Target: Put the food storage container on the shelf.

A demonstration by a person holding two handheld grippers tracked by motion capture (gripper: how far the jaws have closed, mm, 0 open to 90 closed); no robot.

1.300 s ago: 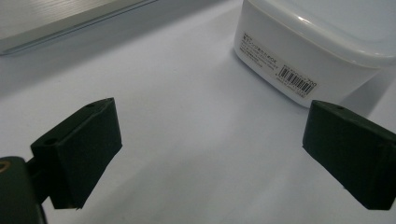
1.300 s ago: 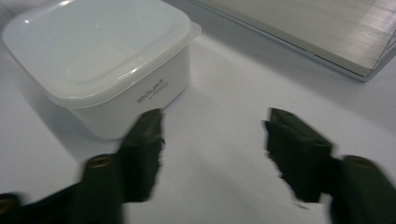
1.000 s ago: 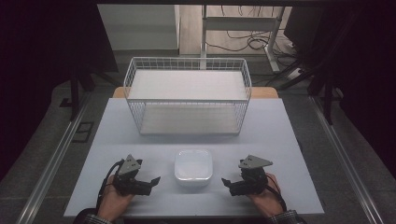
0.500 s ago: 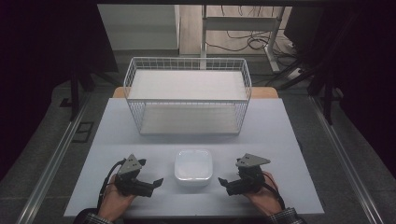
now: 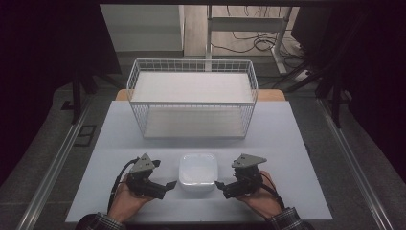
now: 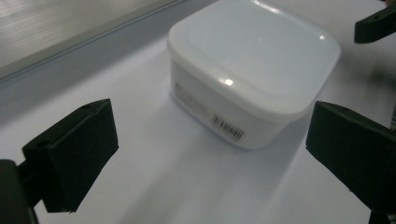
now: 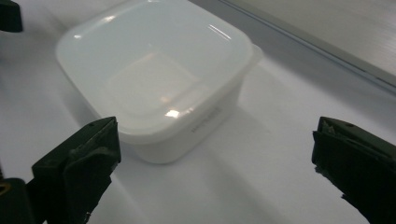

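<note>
— White plastic, was it, the thing they were after?

— Yes: a square white plastic container with a snapped-on lid [image 5: 197,172], which sat on the near middle of the pale table [image 5: 287,143], well short of the white wire basket [image 5: 192,103] standing empty at the far side.

— And the tools?

— The left gripper [image 5: 168,185] lay just left of the container and the right gripper [image 5: 219,184] just right of it, both pointing inward. Each had its jaws spread wide, with nothing between them. Neither touched the box as far as I could tell; in the left gripper view the container [image 6: 252,70] stood ahead of the jaws, and likewise in the right gripper view [image 7: 156,74].

— So which step was that?

— I judged it the approach, before any grasp. The next move, I'd say, called for one gripper to slide forward until its jaws straddled a corner or wall of the container, then close firmly; the lid looked smooth, so a shallow grip might slip.
</note>
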